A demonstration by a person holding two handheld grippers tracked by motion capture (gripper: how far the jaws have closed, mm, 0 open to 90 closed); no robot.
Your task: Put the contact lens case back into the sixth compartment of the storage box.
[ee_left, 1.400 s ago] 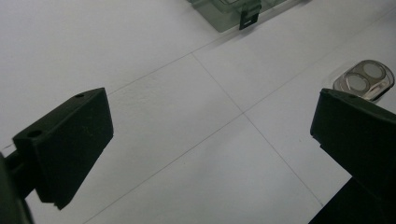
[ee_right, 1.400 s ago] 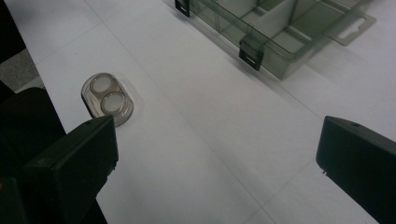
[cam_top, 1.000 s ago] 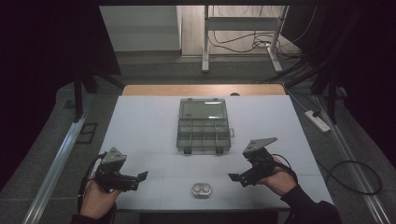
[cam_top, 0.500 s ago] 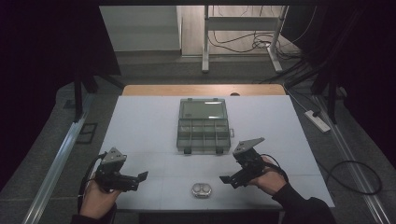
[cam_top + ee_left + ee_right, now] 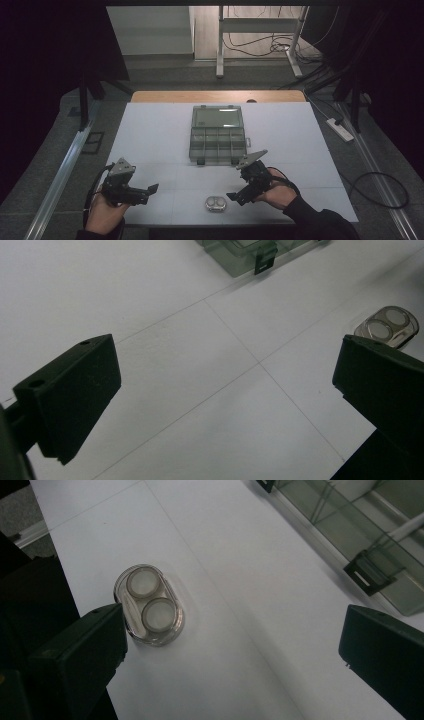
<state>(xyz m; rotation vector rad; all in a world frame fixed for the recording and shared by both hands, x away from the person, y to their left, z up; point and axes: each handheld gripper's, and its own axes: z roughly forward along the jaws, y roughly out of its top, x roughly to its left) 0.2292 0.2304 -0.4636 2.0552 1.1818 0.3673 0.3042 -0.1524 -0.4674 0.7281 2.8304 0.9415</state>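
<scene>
Down near the table's front edge lies a small clear case (image 5: 215,203) with two round lidded wells side by side, flat on the white table (image 5: 150,135). Just to its right hovers the right gripper (image 5: 234,196), jaws spread wide and empty, its tips close to the case but not touching. Well off to the left, the left gripper (image 5: 152,189) is likewise spread and holds nothing. Beyond the case, mid-table, sits an open compartment box (image 5: 218,134), its lid laid back.
</scene>
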